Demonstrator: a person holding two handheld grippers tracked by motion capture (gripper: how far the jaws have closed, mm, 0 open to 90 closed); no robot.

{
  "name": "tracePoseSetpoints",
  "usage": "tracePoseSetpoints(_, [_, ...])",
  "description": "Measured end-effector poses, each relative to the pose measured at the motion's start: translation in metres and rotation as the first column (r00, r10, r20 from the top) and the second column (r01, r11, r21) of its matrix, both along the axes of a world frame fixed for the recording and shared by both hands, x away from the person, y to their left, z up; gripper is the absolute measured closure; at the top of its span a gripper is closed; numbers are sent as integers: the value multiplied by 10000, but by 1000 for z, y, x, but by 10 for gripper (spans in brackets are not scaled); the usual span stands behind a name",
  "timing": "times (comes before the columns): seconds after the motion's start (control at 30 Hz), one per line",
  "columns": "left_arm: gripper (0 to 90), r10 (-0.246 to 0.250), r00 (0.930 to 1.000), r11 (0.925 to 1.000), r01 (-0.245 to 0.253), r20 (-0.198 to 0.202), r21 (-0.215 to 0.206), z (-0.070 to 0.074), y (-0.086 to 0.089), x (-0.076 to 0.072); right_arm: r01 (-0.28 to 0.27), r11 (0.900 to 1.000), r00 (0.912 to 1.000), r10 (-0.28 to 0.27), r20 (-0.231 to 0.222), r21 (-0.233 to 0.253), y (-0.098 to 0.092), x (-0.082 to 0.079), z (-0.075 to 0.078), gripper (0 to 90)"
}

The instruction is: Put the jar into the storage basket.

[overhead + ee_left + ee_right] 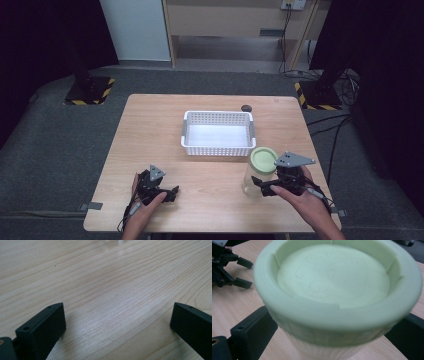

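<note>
Green-lidded jar right between right gripper jaws, one each side just under the lid, looks gripped. Standing on table near basket. Left gripper wide, holding nothing.

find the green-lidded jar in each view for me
High view: the jar stands near the table's right front, before the white basket, at the right gripper.
Right gripper view: jar centre, close up, between the jaws.
Left gripper view: not in it.
Shared landmark: the left gripper, upper left in the right gripper view.
</note>
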State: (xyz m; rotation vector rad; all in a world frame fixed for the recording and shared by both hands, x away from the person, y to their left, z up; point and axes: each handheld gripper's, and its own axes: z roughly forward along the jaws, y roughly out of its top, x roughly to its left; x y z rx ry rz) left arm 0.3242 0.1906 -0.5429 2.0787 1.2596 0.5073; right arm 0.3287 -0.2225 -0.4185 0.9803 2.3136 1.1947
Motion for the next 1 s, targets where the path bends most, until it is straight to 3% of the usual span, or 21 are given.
tracePoseSetpoints(1.0, [0, 2, 10000, 10000, -2, 0, -2, 0, 0, 0, -25, 9998, 9996, 20, 268, 196, 7, 6, 3, 111])
